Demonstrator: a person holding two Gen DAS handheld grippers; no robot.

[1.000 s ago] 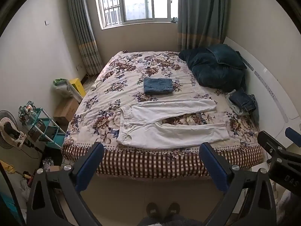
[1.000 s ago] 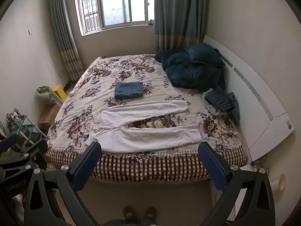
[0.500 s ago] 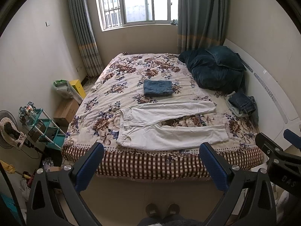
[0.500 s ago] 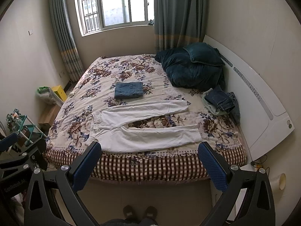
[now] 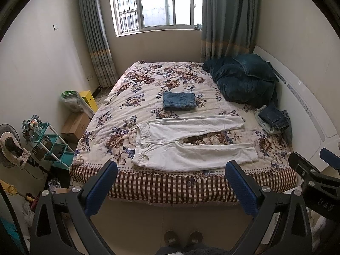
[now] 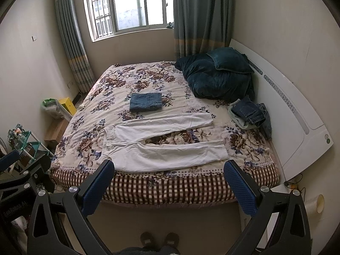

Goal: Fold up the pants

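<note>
White pants (image 5: 191, 142) lie flat on the floral bed (image 5: 148, 85) near its front edge, waist to the left and both legs spread to the right; they also show in the right wrist view (image 6: 161, 142). My left gripper (image 5: 172, 189) is open and empty, held in front of the bed's near edge, well short of the pants. My right gripper (image 6: 169, 188) is open and empty too, at about the same distance. The right gripper's side shows at the right of the left wrist view (image 5: 314, 178).
Folded blue jeans (image 5: 179, 100) lie mid-bed behind the white pants. A dark teal blanket and pillow (image 5: 242, 78) and a small clothes pile (image 5: 274, 121) sit by the white headboard (image 5: 308, 110). A teal rack (image 5: 48, 142), a box and a fan stand left of the bed.
Both views have risen and tilted slightly, so the bed and pants sit a little lower in frame. Both grippers stay open. The pants have not moved.
</note>
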